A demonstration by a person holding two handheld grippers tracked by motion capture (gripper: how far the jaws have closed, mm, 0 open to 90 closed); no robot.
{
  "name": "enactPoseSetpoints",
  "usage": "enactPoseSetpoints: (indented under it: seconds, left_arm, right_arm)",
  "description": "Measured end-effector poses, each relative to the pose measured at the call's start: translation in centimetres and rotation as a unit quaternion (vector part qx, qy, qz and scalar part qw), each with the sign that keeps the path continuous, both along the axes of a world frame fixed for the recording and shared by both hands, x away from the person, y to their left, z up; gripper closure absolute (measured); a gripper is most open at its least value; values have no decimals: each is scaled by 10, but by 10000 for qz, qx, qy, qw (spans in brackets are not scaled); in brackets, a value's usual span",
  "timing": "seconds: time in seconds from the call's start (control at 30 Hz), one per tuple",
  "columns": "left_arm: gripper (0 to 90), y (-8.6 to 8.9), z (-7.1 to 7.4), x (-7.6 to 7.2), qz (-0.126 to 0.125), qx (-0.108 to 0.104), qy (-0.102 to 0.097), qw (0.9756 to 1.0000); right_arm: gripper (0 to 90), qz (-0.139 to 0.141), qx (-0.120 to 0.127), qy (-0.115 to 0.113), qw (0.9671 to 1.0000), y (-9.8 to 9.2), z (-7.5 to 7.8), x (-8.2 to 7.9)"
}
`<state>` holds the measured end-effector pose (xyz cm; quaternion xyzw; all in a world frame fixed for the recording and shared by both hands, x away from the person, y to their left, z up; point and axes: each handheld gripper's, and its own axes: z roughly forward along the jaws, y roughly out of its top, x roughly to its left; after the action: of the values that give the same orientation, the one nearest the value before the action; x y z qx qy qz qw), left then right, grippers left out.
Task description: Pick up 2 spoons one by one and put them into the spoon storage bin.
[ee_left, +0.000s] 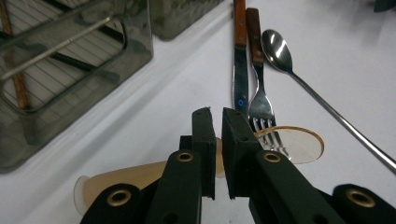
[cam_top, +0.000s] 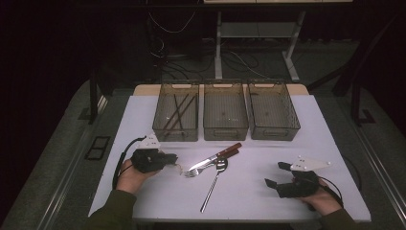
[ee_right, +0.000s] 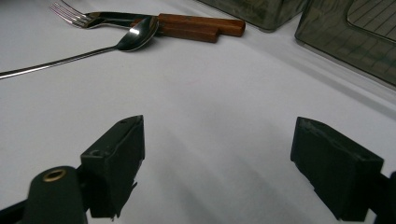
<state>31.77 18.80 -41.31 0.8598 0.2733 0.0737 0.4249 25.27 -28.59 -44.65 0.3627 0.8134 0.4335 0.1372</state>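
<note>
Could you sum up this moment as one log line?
left tool: shut on plastic spoon | right tool: open, idle | cutlery: on table

no readable text, labels or numbers anywhere (small blue mark on the knife [ee_left: 241,79] blade, too tiny to make out); bins unmarked.

Floor [cam_top: 62,143]: was grey, dim.
Desk legs [cam_top: 219,43]: stood at 12 o'clock, cables [cam_top: 167,28] at 11.
</note>
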Motion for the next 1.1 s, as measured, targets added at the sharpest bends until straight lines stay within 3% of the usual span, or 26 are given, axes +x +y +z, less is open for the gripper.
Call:
enactPoseSetpoints:
  seconds: [0.5, 1.1]
  left_arm:
    - [837, -24, 33, 13, -120, -384, -255, 9989]
    - [840, -73, 67, 50, -181, -289, -490, 9982]
  right_arm:
    - [178, -27, 35, -27, 10000, -1, 0, 1]
    - [178, -18, 104, -11, 9999, -2, 0, 1]
